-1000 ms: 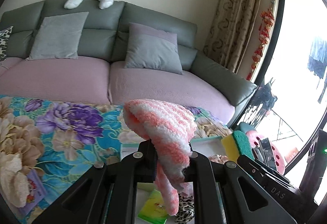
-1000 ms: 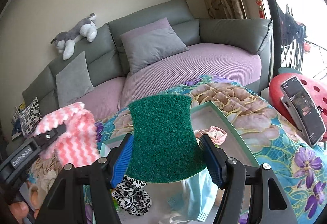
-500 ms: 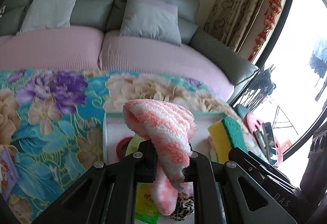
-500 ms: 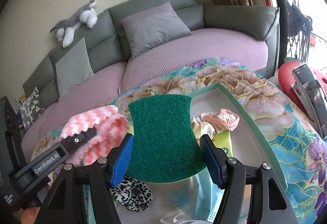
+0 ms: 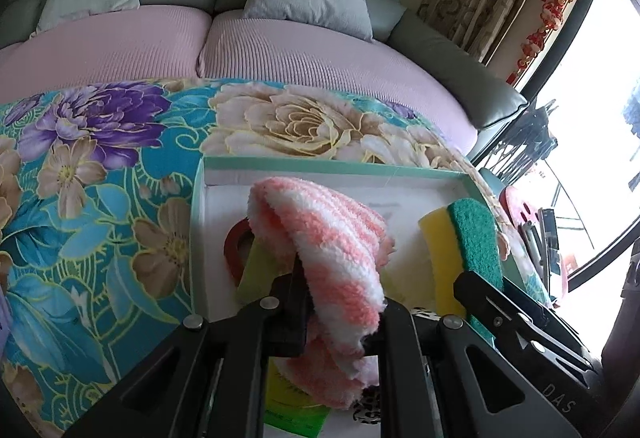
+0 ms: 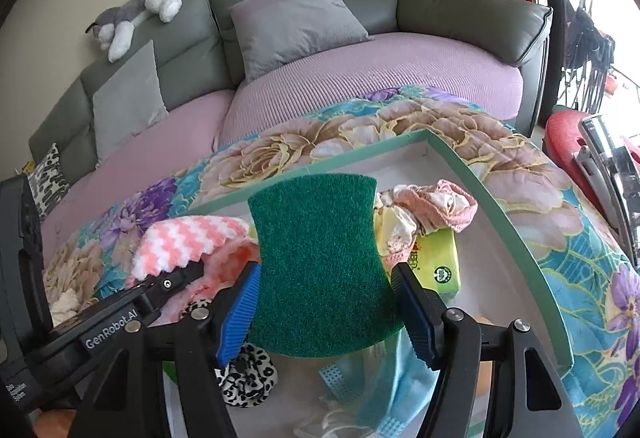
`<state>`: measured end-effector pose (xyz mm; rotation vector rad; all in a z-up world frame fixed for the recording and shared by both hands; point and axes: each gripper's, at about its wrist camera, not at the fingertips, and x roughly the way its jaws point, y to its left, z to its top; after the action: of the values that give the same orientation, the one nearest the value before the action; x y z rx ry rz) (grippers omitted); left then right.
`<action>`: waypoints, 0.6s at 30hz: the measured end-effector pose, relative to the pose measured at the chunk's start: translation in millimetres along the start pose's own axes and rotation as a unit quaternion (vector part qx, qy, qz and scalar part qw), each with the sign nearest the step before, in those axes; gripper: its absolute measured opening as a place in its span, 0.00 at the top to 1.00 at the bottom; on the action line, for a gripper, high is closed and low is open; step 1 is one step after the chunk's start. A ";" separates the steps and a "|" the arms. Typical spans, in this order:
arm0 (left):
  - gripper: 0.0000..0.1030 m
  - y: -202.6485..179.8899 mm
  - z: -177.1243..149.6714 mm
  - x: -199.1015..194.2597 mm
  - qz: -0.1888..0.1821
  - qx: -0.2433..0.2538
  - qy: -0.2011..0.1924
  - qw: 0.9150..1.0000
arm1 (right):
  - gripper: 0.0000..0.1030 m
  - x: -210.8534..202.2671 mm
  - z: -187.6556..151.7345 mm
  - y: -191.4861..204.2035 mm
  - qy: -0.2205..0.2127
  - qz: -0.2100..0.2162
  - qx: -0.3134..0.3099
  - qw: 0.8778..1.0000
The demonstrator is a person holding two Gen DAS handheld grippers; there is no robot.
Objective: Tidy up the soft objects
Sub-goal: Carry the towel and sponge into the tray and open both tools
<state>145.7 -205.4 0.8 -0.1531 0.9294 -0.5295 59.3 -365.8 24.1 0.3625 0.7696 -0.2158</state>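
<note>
My left gripper (image 5: 340, 318) is shut on a fluffy pink-and-white striped sock (image 5: 332, 238), which drapes over its fingers above the left part of a white box with a green rim (image 5: 320, 168). The sock (image 6: 188, 242) and the left gripper (image 6: 176, 278) also show at the left of the right wrist view. My right gripper (image 6: 324, 302) is shut on a green-and-yellow sponge (image 6: 320, 266), its blue pads pressing both sides, over the box (image 6: 500, 206). In the left wrist view the sponge (image 5: 468, 250) stands upright at the right.
The box holds a red tape ring (image 5: 234, 250), a yellow-green packet (image 6: 438, 266), a crumpled pink cloth (image 6: 432, 204), a leopard-print scrunchie (image 6: 244, 374) and a blue mask (image 6: 400, 378). It sits on a floral cloth (image 5: 100, 198). A sofa (image 6: 360, 78) lies behind, a red stool (image 6: 568, 130) to the right.
Both grippers have sunk and tipped down toward the box, which now fills more of each view. The sock and the sponge stay gripped as before.
</note>
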 end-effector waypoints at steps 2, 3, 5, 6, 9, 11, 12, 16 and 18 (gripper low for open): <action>0.87 0.5 -1.0 1.5 0.001 -0.001 0.003 1.000 | 0.33 2.4 -0.6 -0.4 0.003 -0.003 0.000 1.000; 0.87 0.7 -1.3 2.0 0.000 -0.002 0.004 1.000 | 0.33 2.9 -0.7 -0.6 0.004 -0.003 0.000 1.000; 0.87 1.5 -1.5 1.8 -0.001 -0.004 0.005 1.000 | 0.33 2.6 -0.9 -0.4 0.004 -0.003 0.000 1.000; 0.87 1.5 -1.1 0.9 -0.002 -0.004 0.006 1.000 | 0.33 2.4 -0.6 -0.2 0.004 -0.003 0.000 1.000; 0.87 0.4 1.2 -1.8 -0.001 -0.001 0.006 1.000 | 0.31 1.2 0.1 -0.3 0.003 -0.002 0.001 1.000; 0.85 -0.5 2.5 -4.7 -0.001 0.000 0.007 1.000 | 0.31 0.1 0.6 -0.1 0.005 -0.002 0.001 1.000; 0.83 -0.5 3.0 -6.1 -0.001 -0.001 0.007 1.000 | 0.31 -0.7 0.9 0.2 0.005 -0.003 0.000 1.000; 0.63 1.5 3.8 -13.4 0.001 -0.009 0.011 1.000 | 0.31 -4.8 3.1 0.9 0.002 -0.008 -0.004 1.000; 0.59 2.0 4.2 -18.1 0.003 -0.010 0.006 1.000 | 0.31 -7.3 4.2 1.3 0.001 -0.010 -0.006 1.000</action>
<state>141.1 -195.1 15.6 -0.1658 0.9472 -0.5165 57.4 -365.8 32.3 0.3429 0.7773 -0.2298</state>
